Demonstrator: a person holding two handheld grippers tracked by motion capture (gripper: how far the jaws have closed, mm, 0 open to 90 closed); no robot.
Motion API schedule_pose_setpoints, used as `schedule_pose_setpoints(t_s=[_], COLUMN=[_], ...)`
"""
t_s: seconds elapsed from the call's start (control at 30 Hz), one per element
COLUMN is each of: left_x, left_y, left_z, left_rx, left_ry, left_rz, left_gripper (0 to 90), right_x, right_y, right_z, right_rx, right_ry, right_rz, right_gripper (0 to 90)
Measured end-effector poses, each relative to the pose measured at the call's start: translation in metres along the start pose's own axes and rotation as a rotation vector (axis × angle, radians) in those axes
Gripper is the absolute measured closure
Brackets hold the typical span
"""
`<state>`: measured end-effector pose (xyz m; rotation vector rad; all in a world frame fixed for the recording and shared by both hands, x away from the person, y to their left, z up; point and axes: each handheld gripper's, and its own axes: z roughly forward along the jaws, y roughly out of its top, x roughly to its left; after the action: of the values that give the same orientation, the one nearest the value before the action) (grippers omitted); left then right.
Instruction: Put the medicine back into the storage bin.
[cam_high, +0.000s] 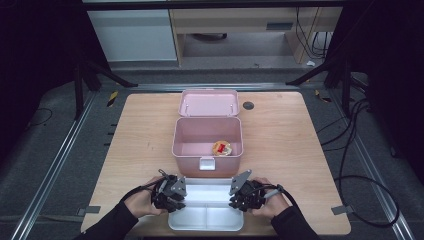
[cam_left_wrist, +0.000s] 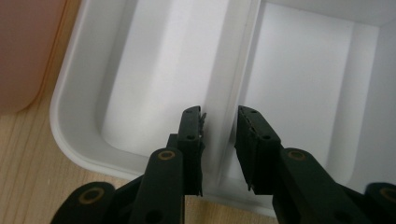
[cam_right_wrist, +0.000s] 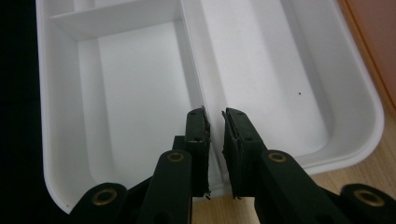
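A white divided tray (cam_high: 207, 220) lies at the table's near edge, with nothing in its compartments. My left gripper (cam_high: 170, 192) is at its left end and my right gripper (cam_high: 245, 192) at its right end. In the left gripper view the jaws (cam_left_wrist: 219, 114) straddle the tray's (cam_left_wrist: 140, 70) long divider wall, which fills the gap between them. The right gripper view shows the jaws (cam_right_wrist: 215, 114) closed narrowly on the same wall of the tray (cam_right_wrist: 130, 93). Just beyond stands an open pink box (cam_high: 175, 137) holding a small round orange-and-red item (cam_high: 222, 148).
The pink box's lid (cam_high: 208, 103) lies tipped back behind it. A dark round grommet (cam_high: 248, 105) is set in the tabletop at the back right. The box's side shows beside the tray (cam_left_wrist: 23, 46) (cam_right_wrist: 373, 37). Bare wood lies left and right of the box.
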<state>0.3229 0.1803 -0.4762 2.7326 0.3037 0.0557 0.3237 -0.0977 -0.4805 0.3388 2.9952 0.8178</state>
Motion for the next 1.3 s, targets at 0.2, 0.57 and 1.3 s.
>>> schedule_pose_setpoints(t_s=[0.2, 0.57, 1.3], left_x=[0.001, 0.002, -0.018], left_y=[0.001, 0.004, 0.022], left_z=[0.0, 0.0, -0.082], left_rx=[0.005, 0.014, -0.047], left_ry=[-0.026, -0.059, -0.049], left_rz=[0.029, 0.088, 0.156], left_gripper=[79.0, 86.3, 86.9], right_x=[-0.005, -0.005, 0.021], right_y=[0.003, 0.006, 0.036], right_z=[0.005, 0.005, -0.068], right_rx=[0.031, 0.066, -0.024], right_ry=[0.028, 0.048, 0.066], right_rz=[-0.009, -0.027, -0.097], right_gripper=[83.6, 85.6, 88.1])
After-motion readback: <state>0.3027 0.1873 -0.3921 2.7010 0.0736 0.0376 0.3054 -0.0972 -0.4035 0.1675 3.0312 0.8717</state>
